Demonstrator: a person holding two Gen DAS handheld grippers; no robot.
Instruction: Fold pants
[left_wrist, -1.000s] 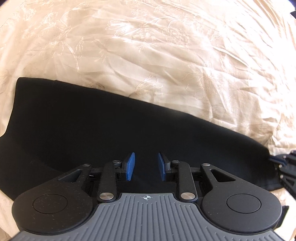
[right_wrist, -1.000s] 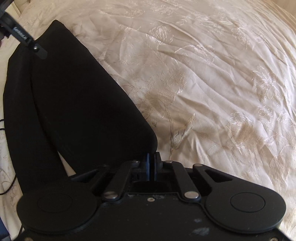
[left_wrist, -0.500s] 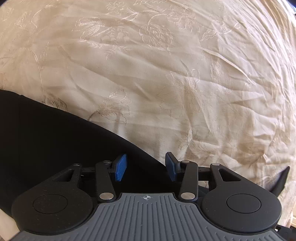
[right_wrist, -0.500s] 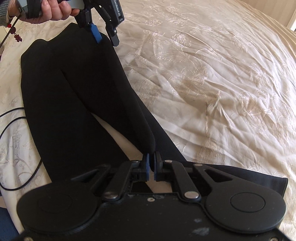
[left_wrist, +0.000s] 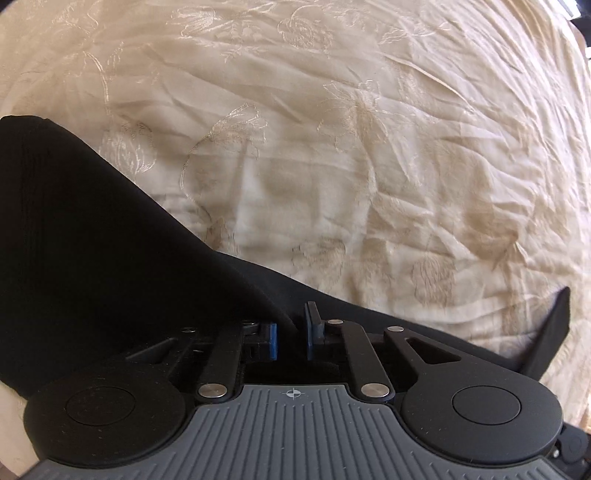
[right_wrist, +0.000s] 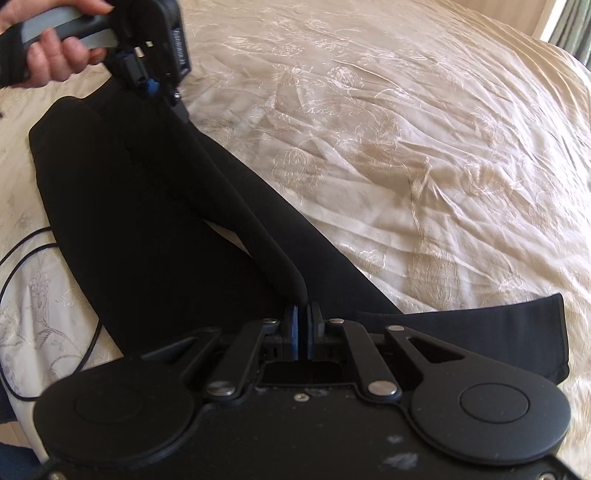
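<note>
My right claw (right_wrist: 302, 314) is clamped tight on a raised fold of the black pants (right_wrist: 155, 206), its two blue pads squeezed together with the cloth pinched between them right at the tips. From that pinch a rounded ridge of fabric runs up and away toward my other hand (right_wrist: 55, 55), which grips a grey handle at the top left of the right wrist view. There my left claw (right_wrist: 147, 86) sits low over the far end of the same ridge, at the edge of the pants. In its own view my left claw (left_wrist: 291, 326) has a fold of the pants between its blue pads; the jaws have come together on the cloth and hold it, though a narrow dark gap still shows between the pads lower down where the fabric sits. The pants lie across a cream bedspread (right_wrist: 406, 129) with stitched flowers, one leg stretched flat to the lower right, its hemmed end (right_wrist: 554, 332) lying past the right claw. The other part of the pants spreads wide toward the left, bunched where the two claws lift it. A thin black cable (right_wrist: 48, 295) loops over the bedspread just beside the left edge of the pants.
</note>
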